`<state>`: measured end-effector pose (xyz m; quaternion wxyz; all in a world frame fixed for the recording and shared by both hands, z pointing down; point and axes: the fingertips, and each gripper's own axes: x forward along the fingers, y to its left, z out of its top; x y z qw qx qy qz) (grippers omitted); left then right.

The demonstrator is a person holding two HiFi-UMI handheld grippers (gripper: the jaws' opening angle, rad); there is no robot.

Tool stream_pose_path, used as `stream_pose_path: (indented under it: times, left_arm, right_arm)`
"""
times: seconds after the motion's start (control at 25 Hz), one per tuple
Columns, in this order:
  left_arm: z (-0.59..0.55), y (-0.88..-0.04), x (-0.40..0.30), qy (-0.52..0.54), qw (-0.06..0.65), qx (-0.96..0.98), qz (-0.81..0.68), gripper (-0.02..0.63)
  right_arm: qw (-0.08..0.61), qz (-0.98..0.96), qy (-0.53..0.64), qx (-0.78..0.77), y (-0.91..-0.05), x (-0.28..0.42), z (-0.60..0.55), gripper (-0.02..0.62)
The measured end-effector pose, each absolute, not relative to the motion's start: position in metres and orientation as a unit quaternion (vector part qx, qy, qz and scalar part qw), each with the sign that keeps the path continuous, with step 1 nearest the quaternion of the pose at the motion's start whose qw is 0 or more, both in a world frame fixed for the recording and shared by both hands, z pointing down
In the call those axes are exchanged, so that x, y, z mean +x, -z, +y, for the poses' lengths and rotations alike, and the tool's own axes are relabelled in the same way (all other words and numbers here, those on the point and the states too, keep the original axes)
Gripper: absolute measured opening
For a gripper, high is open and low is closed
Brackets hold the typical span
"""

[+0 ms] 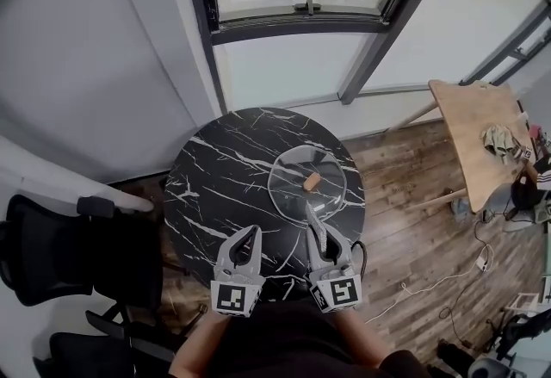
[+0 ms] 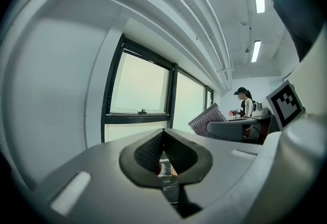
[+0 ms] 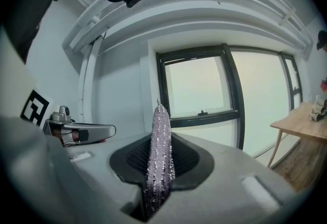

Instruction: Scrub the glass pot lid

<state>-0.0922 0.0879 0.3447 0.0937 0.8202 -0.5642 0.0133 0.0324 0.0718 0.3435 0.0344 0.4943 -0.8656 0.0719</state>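
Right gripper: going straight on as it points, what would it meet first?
Probably the glass pot lid: its near rim lies just ahead of the right gripper and its silvery scrubber; height is unclear, so it might pass above.

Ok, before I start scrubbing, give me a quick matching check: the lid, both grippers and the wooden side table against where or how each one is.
Things:
1. glass pot lid
2. left gripper
3. right gripper
4. wooden table

Places and states:
A. shut on a sparkly scrub cloth
B. at the far right, on the plank floor
C. lying on the black marble table
D. shut, with nothing held

Pairs: 1-C, 2-D, 3-A, 4-B
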Motion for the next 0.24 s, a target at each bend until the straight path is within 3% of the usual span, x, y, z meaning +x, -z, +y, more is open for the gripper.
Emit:
stream_pose_path:
  times: [0.24]
  left_arm:
    - [0.0851, -0.3487, -0.0931, -0.011, 0.088, 0.819, -0.567, 0.002]
  right_arm:
    - [0.033, -0.862, -0.072, 0.500, -0.3419, 0.0365, 0.0677, 0.074]
